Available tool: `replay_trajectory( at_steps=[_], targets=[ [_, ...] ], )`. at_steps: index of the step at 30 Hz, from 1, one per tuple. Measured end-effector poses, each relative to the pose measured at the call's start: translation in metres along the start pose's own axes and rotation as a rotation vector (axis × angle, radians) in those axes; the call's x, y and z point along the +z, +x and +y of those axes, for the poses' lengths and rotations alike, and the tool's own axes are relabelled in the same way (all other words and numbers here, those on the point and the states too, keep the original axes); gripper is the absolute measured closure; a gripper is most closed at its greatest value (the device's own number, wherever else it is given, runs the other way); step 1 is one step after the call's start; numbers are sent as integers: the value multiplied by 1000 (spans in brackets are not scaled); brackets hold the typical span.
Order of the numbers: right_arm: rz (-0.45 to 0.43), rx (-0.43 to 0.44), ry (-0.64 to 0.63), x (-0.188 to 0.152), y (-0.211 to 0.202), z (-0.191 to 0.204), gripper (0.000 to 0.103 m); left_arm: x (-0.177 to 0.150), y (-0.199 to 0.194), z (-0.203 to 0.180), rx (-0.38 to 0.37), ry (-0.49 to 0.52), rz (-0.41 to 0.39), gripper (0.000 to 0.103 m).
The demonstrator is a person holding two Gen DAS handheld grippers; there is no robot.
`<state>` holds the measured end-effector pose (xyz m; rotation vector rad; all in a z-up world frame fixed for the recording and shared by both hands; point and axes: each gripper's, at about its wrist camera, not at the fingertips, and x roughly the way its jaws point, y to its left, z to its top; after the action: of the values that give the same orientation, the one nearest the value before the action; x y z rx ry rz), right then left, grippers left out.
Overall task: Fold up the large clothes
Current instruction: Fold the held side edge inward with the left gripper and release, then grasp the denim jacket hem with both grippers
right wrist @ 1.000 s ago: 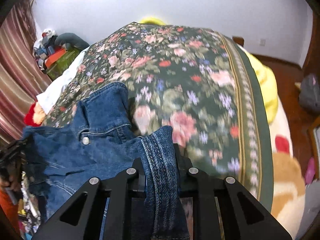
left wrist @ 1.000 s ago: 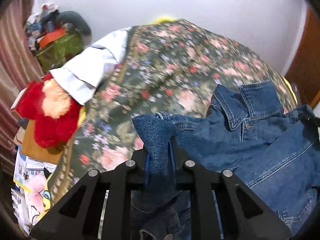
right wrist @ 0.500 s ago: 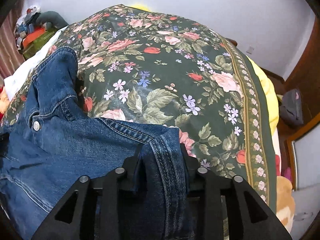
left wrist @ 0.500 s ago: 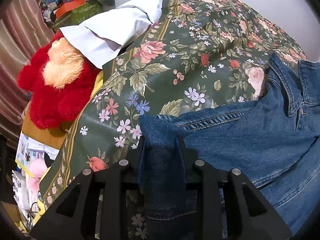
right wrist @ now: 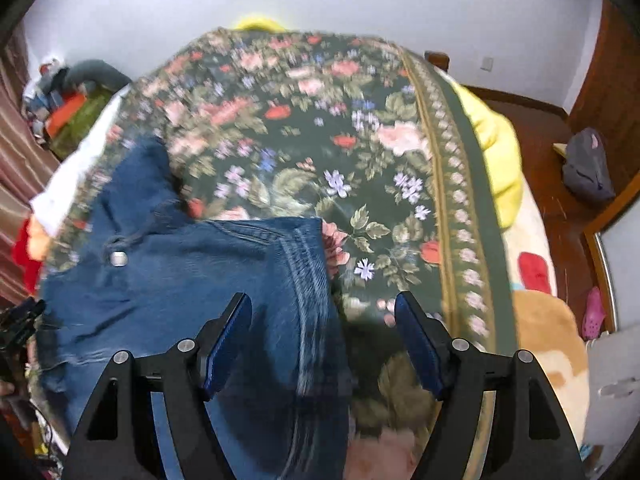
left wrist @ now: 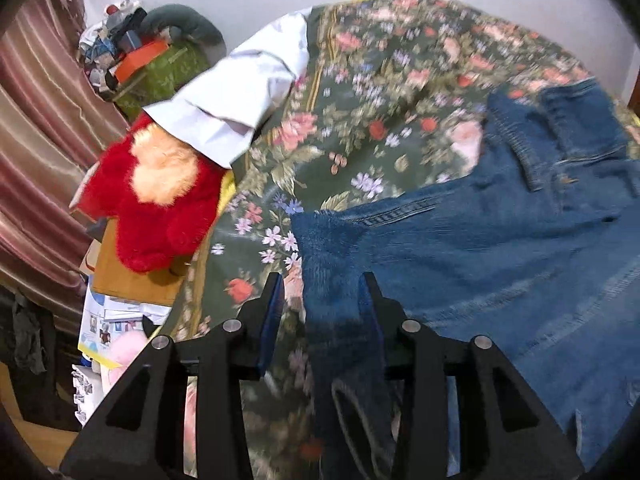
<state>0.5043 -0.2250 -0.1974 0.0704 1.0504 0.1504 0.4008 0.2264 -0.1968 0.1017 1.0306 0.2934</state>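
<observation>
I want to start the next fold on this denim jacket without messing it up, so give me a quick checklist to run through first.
1. Left hand-held gripper released: ok, jaws apart, though denim lies between them.
2. Right hand-held gripper released: ok, jaws wide open.
3. Denim jacket resting on the floral bedspread: ok.
4. Collar spread out at the far end: ok.
5. Jacket lying smooth: cannot tell, both views are blurred.
6. Sleeves tucked in: cannot tell, hidden from view.

Right gripper spread above denim jacket.
</observation>
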Motion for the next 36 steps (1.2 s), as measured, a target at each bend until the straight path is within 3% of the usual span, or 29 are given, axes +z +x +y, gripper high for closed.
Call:
replay_trajectory(
  at_steps=[5, 7, 9, 12, 18, 23, 28, 32, 36],
  targets=[
    [-109, 35, -53, -13, -80, 10, 31, -7, -64, 1, -35, 6, -100, 60],
    [-151, 45, -77, -22, -110, 15, 31, -12, -91, 1, -51, 8, -146, 54],
    [-191, 55, -100, -34, -140, 20, 30, -20, -114, 2, -63, 16, -184, 41],
    [-227, 64, -124, -53, -171, 26, 28, -37, -150, 2, -78, 28, -243, 35],
    [-256, 78, -167, -101, -205, 37, 19, -77, -181, 14, -117, 4, -274, 23],
    [-192, 94, -178, -146, -196, 39, 18, -118, -165, 32, -141, -73, -185, 21],
    [-56, 83, -162, -188, -159, 34, 18, -167, -119, 48, -212, -202, 2, 21],
    [66, 89, -120, -215, -129, 27, 18, -203, -90, 47, -233, -230, 124, 22],
    [118, 159, -24, -237, -119, 17, 18, -233, -71, 36, -300, -240, 208, 22]
  ],
)
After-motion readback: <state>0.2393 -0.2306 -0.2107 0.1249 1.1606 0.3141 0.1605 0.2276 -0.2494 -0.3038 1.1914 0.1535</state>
